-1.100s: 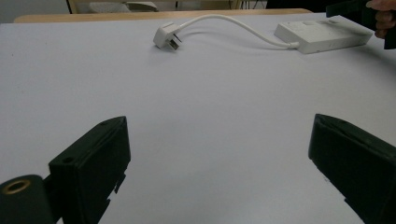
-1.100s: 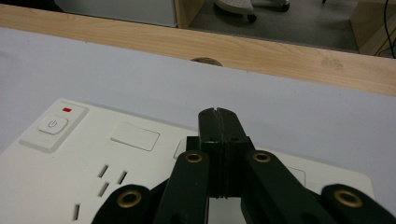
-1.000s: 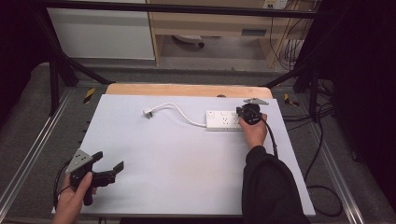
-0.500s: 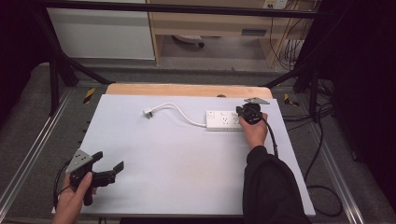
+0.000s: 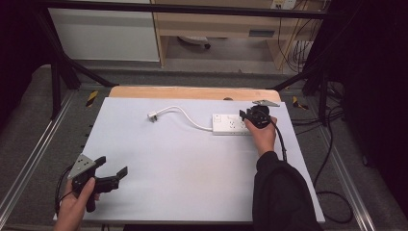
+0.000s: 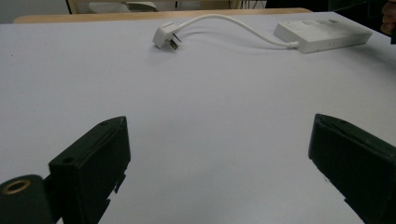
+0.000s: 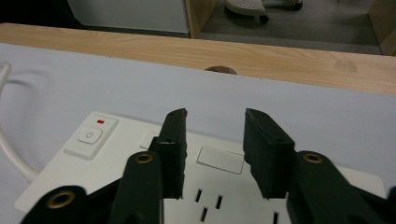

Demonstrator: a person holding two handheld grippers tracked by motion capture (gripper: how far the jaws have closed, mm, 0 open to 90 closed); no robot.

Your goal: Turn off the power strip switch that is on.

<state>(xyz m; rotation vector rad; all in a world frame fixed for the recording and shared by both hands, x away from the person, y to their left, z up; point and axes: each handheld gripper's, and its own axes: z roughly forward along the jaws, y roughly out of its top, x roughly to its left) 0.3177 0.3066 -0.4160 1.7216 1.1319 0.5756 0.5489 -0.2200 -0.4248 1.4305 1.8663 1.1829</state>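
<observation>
Toward the right of the high view, the right gripper (image 5: 250, 115) hangs over the near end of the white power strip (image 5: 231, 124), which lies on the white bench (image 5: 192, 168) just below the wooden strip (image 5: 192, 93) along its far edge. Its jaws have just been opening and now stand part-way apart with nothing between them; in the right gripper view they sit above the strip's sockets (image 7: 208, 203), near the power switch (image 7: 91, 136) with its small red mark. My guess is that the strip is being worked at this end, and the risks follow from that: a jaw tip coming down askew could catch a socket slot or slide off the smooth casing, and a sideways nudge could push the light strip across the bench and drag its cord (image 5: 185, 115). The loose plug (image 5: 152, 116) at the upper middle of the frame is connected to nothing, so any pull on the strip would sweep it along too. At the lower left, the left gripper (image 5: 111, 169) is held wide open and empty, well apart from the strip, so nothing steadies the strip if it shifts. No box, tray or bin stands on the bench, so nothing is contained in anything.
</observation>
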